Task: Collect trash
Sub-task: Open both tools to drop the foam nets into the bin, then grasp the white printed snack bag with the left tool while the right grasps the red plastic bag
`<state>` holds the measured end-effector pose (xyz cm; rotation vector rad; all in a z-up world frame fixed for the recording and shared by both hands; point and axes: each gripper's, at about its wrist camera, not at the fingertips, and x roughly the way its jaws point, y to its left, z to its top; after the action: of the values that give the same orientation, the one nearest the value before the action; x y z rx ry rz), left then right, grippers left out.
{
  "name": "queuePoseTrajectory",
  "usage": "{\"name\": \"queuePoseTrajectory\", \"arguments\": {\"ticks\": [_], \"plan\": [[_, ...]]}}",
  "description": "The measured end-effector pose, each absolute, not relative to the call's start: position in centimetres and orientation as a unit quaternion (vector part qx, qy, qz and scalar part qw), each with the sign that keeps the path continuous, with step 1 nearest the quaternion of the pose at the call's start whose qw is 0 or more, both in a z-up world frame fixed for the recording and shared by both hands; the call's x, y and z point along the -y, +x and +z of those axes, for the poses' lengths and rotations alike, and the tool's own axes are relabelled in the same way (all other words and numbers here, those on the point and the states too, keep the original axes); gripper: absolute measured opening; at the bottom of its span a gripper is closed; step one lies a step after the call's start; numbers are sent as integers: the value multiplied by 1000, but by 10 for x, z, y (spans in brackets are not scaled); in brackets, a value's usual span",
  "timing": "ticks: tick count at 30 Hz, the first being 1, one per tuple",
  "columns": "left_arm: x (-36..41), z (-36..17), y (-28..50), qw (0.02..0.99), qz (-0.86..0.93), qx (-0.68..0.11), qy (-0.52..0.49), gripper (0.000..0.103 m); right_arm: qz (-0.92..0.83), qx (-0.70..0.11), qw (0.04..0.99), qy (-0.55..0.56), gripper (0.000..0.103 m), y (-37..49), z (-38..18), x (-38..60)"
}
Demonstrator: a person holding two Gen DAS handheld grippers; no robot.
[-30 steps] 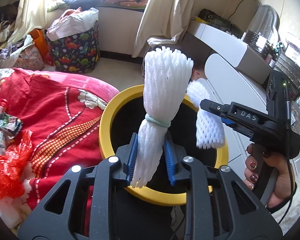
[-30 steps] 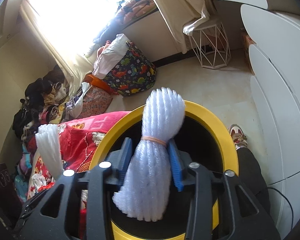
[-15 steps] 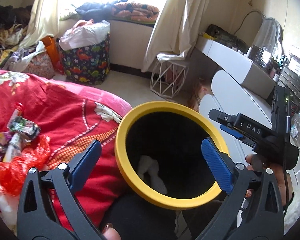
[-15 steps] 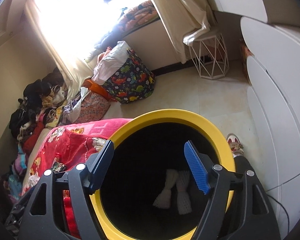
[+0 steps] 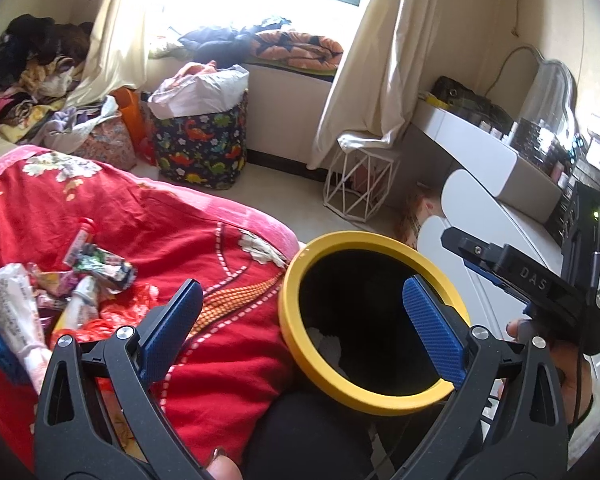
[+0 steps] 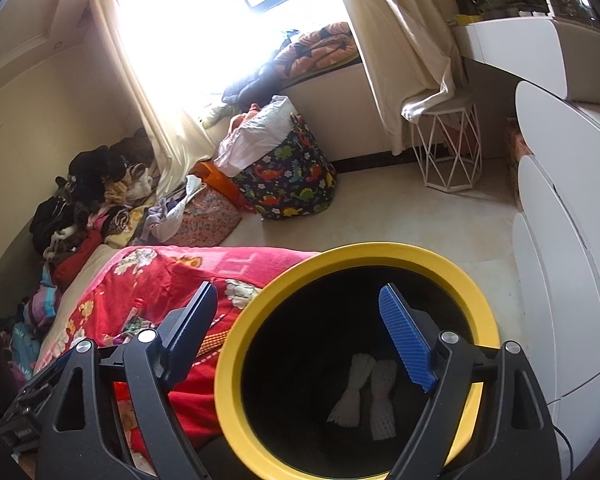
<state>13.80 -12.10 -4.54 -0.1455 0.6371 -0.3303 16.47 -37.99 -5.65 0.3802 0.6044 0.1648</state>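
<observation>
Now both grippers hang empty over the yellow-rimmed bin.

Left wrist view: the left gripper (image 5: 300,328) gapes wide with nothing between its jaws, the bin (image 5: 374,402) just ahead, wrappers (image 5: 96,266) strewn on the red bedspread (image 5: 172,236). Right wrist view: the right gripper (image 6: 300,334) is opening, jaws empty; two white foam nets (image 6: 366,388) lie at the bottom of the bin (image 6: 230,372).

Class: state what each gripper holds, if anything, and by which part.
Nothing is held. The left gripper is open and empty; the right gripper is opening, nothing between its jaws. Two foam nets lie in the yellow-rimmed bin.
</observation>
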Motion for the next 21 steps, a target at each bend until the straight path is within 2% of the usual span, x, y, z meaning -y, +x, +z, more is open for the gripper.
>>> {"name": "queuePoseTrajectory", "arguments": {"ticks": [21], "plan": [[60,-26,125,950,-98,-280,-93,92,150,-289,936,136,83,154,-42,313]]}}
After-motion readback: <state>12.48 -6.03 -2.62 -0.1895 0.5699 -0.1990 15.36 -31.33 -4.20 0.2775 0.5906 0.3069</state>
